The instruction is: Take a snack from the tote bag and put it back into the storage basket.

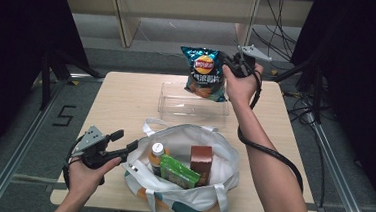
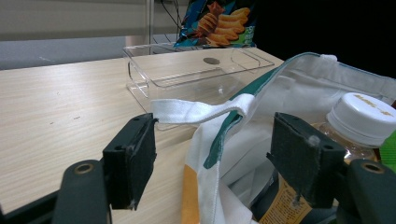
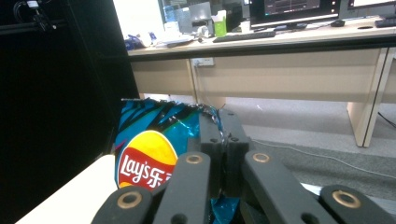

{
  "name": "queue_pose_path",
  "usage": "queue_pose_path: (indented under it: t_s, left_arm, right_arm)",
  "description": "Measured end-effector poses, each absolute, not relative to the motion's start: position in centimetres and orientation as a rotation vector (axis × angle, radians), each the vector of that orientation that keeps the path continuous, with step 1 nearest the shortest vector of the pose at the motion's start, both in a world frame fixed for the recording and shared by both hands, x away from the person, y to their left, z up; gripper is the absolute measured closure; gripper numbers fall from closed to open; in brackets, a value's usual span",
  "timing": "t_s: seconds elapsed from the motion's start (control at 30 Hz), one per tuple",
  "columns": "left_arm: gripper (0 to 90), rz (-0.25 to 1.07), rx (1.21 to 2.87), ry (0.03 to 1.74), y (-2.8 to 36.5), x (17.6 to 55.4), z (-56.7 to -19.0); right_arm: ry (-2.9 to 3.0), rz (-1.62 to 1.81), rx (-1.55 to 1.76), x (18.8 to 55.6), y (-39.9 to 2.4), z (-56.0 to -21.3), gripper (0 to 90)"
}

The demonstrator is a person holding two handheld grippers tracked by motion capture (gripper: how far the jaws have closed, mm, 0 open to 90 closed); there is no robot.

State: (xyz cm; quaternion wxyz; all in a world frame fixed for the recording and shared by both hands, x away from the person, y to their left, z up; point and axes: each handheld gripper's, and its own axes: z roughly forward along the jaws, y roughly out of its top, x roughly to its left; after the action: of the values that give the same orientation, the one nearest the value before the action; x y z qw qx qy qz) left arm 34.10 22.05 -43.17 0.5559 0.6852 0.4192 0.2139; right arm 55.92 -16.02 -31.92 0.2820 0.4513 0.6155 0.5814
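**Bag unpacking, one item out, three still inside**

Item 1: crisp packet (image 1: pixel 204 73), blue, hanging upright over the far edge of the clear tray (image 1: pixel 176 105), at about 12 o'clock from the table (image 1: pixel 120 111) centre. Right gripper (image 1: pixel 227 63) is pinched tight on the packet's top right corner; in the right gripper view the jaws meet on the crumpled foil (image 3: pixel 187 121).

Item 2: clear tray, holding nothing, its base flat on the table, with the packet's lower end just above or inside its far side.

Item 3: white cloth bag (image 1: pixel 181 175), at 6 o'clock, mouth open. Holds a capped bottle (image 1: pixel 157 156), a green packet (image 1: pixel 177 169) and a brown carton (image 1: pixel 201 163).

Left gripper (image 1: pixel 126 143), at 8 o'clock, jaws apart, straddling the bag's rim and strap (image 2: pixel 196 111) without pinching either.

Status, as judged: the packet looks on its way to the tray but is not yet released; the three bagged items remain to be moved
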Motion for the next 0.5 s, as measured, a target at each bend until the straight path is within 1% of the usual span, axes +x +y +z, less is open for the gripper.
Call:
queue_pose_path:
  t_s: [0.5]
  left_arm:
    - [30.5,0.509,1.62,0.987,22.06,34.09,-43.17]
  right_arm:
    - [1.665,1.54,1.229,56.71,-15.57,-32.68,90.0]
